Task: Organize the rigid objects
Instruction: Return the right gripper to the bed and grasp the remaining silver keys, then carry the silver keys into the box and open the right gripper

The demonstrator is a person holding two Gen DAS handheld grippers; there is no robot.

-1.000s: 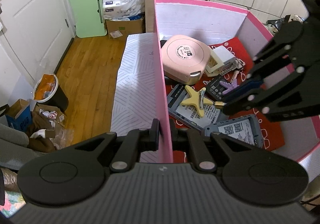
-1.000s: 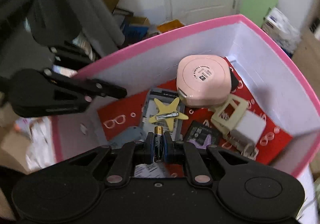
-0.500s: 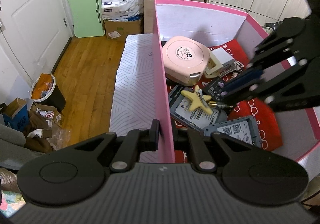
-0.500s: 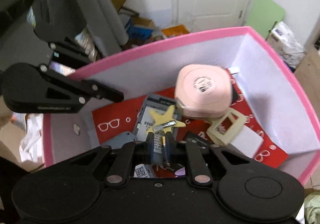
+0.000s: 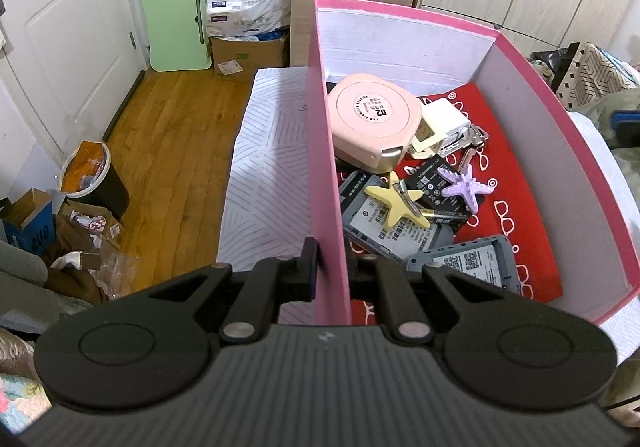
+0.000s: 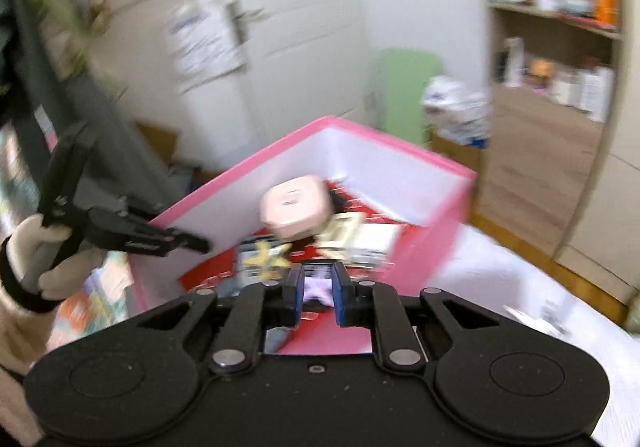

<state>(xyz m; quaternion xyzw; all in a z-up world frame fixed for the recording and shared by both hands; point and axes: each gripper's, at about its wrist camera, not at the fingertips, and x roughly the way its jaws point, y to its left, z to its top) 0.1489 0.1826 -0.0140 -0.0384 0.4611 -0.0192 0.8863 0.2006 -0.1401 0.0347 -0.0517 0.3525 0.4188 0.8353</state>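
My left gripper (image 5: pixel 330 267) is shut on the near wall of the pink box (image 5: pixel 326 167); it also shows in the right wrist view as the left gripper (image 6: pixel 192 243), held by a gloved hand (image 6: pixel 28 247). Inside lie a pink round case (image 5: pixel 374 119), a yellow starfish (image 5: pixel 396 205), a purple starfish (image 5: pixel 464 187) and a black-and-gold battery (image 5: pixel 444 213) beside the yellow one. My right gripper (image 6: pixel 318 295) is outside and above the pink box (image 6: pixel 400 155), jaws opening with nothing between them. That view is motion-blurred.
Grey drives (image 5: pixel 468 263) and a white charger (image 5: pixel 444 115) also lie on the box's red lining. The box stands on a striped white bed cover (image 5: pixel 268 167). Beyond are a wooden floor, a bin (image 5: pixel 86 175), cardboard boxes and a shelf unit (image 6: pixel 560 47).
The right gripper let go of the battery, which now lies by the yellow starfish. It pulled back out of the box and out of the left wrist view. The left gripper kept still.
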